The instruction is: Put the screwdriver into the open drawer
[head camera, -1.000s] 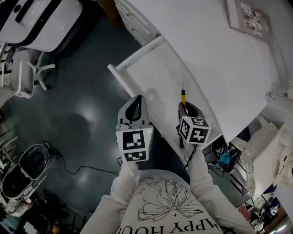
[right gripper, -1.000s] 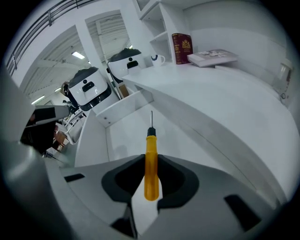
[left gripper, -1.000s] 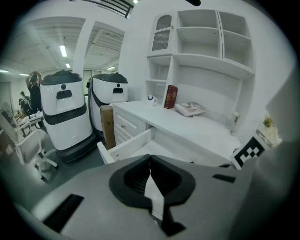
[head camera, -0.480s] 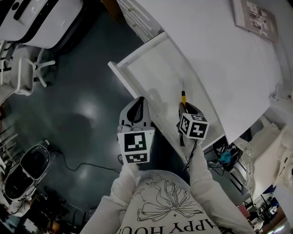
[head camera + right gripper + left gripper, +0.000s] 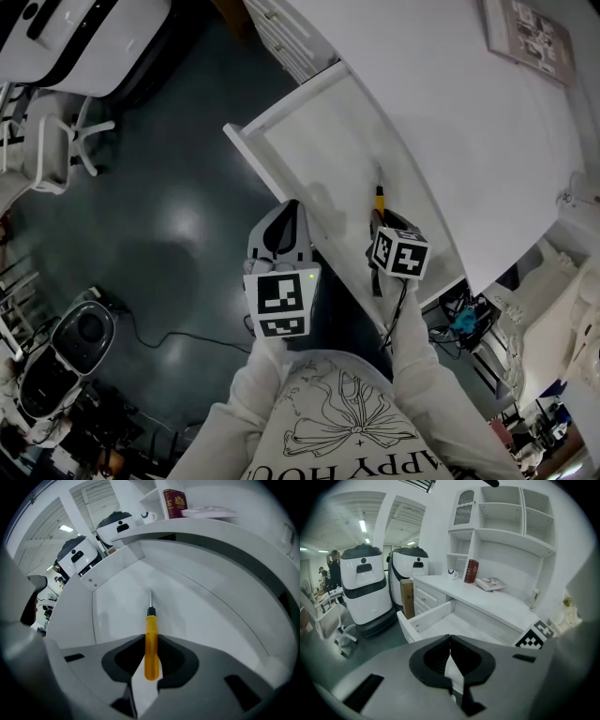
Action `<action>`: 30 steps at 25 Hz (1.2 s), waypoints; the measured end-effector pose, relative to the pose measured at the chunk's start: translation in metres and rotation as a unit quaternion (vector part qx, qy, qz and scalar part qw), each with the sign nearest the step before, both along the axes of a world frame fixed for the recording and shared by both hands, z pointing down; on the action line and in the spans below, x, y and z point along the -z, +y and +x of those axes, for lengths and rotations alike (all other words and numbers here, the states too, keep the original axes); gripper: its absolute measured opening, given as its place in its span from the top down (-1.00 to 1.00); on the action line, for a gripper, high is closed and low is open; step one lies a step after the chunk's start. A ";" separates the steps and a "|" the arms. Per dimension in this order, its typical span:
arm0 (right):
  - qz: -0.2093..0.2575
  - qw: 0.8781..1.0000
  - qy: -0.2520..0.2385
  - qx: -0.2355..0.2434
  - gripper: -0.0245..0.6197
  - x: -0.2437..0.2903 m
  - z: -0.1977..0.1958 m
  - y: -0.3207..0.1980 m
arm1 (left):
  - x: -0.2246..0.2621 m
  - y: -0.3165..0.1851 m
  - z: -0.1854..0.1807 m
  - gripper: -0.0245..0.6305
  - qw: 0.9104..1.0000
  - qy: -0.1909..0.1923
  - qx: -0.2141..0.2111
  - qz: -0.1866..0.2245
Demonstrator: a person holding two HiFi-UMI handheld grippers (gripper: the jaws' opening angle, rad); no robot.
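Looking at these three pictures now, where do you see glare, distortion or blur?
Head view: pale glare patch on the dark floor. Right gripper view: fisheye bends the desk edge, corners black, screwdriver sharp. Left gripper view: same bowing, black corners.

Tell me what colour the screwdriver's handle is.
Yellow, with a black collar by the metal shaft. The screwdriver shows best in the right gripper view.

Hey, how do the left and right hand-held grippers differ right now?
The left hand-held gripper has its jaws together with nothing between them, while the right hand-held gripper is clamped on the screwdriver by its yellow handle. The left hangs at the open drawer by its front rim. The right is over the drawer's inside, with the screwdriver tip pointing into it. Both are grey and point downward.
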State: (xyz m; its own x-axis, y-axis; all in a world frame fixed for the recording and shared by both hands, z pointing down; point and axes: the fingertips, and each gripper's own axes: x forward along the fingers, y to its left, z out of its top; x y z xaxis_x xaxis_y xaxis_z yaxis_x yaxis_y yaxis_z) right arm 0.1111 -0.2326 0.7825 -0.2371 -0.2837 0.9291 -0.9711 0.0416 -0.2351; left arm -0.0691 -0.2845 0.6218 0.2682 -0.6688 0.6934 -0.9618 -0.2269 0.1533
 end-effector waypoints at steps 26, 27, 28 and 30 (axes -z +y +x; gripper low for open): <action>0.163 0.986 0.015 0.007 0.67 0.148 0.014 -0.016 | 0.093 0.018 0.011 0.91 0.996 0.021 0.023 0.084; 0.176 0.984 0.013 0.005 0.67 0.161 0.017 -0.016 | 0.102 0.020 0.013 0.91 0.995 0.021 0.023 0.092; 0.188 0.982 0.011 0.003 0.67 0.175 0.019 -0.015 | 0.111 0.022 0.014 0.91 0.994 0.022 0.024 0.101; 0.216 0.976 0.007 0.003 0.67 0.203 0.024 -0.014 | 0.131 0.026 0.018 0.91 0.992 0.021 0.025 0.121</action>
